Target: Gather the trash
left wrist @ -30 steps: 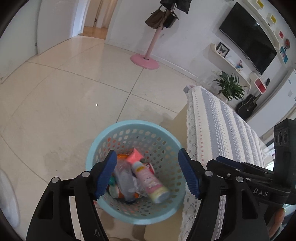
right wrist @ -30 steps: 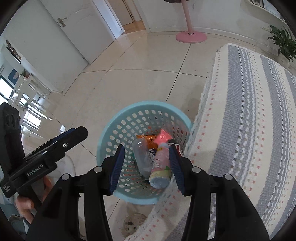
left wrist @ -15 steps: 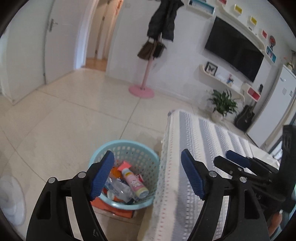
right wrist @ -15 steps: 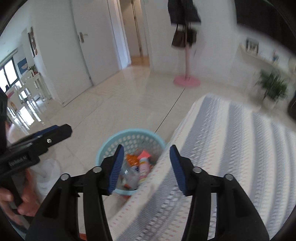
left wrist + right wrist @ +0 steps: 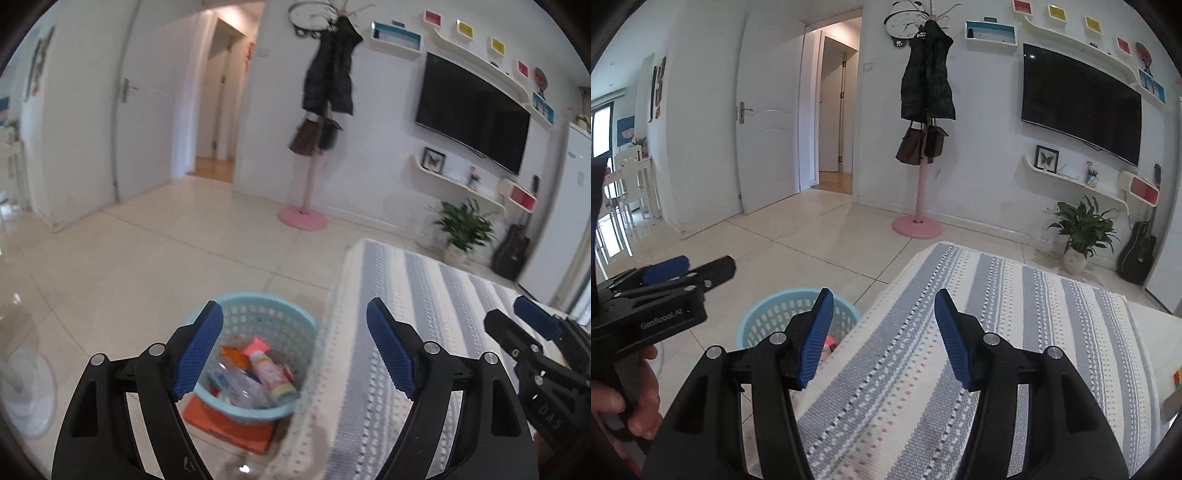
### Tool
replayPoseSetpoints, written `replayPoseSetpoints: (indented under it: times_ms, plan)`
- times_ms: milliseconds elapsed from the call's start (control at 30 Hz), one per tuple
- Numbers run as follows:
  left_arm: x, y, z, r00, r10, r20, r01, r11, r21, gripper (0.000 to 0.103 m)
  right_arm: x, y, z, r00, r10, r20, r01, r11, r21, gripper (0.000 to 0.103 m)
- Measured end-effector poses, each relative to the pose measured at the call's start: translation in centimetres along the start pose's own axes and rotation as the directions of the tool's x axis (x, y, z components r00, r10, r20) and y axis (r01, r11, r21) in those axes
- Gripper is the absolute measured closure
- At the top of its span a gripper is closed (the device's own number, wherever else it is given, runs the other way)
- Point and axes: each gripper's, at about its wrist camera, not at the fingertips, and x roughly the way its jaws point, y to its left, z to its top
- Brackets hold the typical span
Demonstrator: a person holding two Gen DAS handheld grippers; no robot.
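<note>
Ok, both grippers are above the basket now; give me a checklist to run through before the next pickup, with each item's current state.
1. Left gripper empty, jaws just opening: ok.
2. Right gripper empty, jaws just opening: ok.
3. Trash sits inside the blue basket, pink bottle included: ok.
4. Basket upright on the floor beside the striped tablecloth: ok.
5. Next trash item located: cannot tell; only a small coloured object shows at the cloth's right edge.

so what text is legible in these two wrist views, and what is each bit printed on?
"GenRobot.AI": side of the left gripper, right wrist view.
"DAS": body of the right gripper, left wrist view; likely partial.
"AD": collar of the black coat; cut off.
Wall clock numerals and pink bottle label: too blurred.
</note>
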Motion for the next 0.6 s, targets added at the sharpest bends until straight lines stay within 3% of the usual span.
replayPoseSetpoints:
  times_ms: [233, 367, 500, 600]
  plan:
    - [1.8, -0.5, -0.9, 0.996, -0.019, -0.082, 0.019, 1.000, 0.009, 0.025, 1.3, -1.2, -1.3, 0.998, -0.010, -0.066, 0.013, 0.999, 0.046, 0.050]
    - [2.4, -1.0, -1.6, 0.997, 0.005, -0.082, -0.003, 1.000, 0.023, 0.025, 1.6, -1.6, -1.7, 0.996, -0.016, -0.083, 0.021, 0.998, 0.064, 0.050]
    - [2.9, -2.1, -2.3, 0.997, 0.064, -0.031, -0.062, 0.996, 0.062, 0.025, 1.4, -2.2, -2.0, 0.997, -0.039, -0.071, 0.043, 0.997, 0.061, 0.049]
    - [3.9, -3.0, -2.7, 0.997, 0.026, -0.067, -0.021, 0.998, 0.063, 0.025, 2.0, -3.1, -2.4, 0.995, -0.050, -0.090, 0.057, 0.995, 0.080, 0.047]
